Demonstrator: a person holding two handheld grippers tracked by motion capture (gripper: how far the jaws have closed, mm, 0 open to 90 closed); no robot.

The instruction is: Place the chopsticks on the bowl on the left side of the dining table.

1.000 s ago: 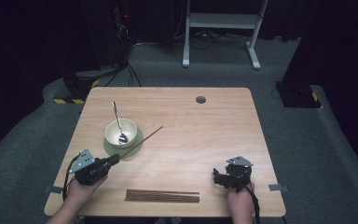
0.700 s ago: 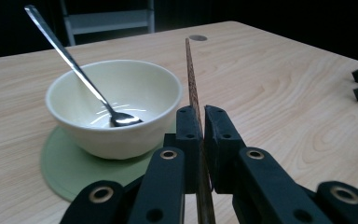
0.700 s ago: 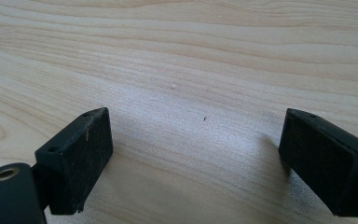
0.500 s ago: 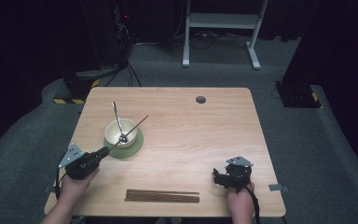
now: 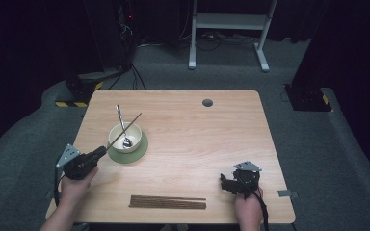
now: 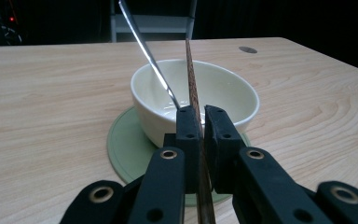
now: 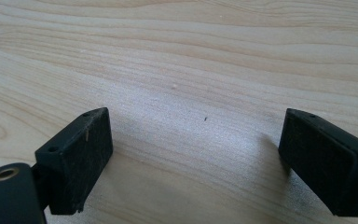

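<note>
The left gripper (image 5: 98, 154) is pinching one chopstick (image 5: 125, 129), which is slanting up over the bowl (image 5: 125, 138). A spoon (image 5: 121, 125) is leaning inside the bowl, right beside the stick, maybe touching it. The bowl is sitting on a green mat (image 6: 121, 149). More chopsticks (image 5: 168, 202) are lying nearer the person. The right gripper (image 5: 227, 183) is resting with jaws spread wide, well away from the bowl.

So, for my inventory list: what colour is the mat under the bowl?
Pale green mat, clearest in the left gripper view.
</note>
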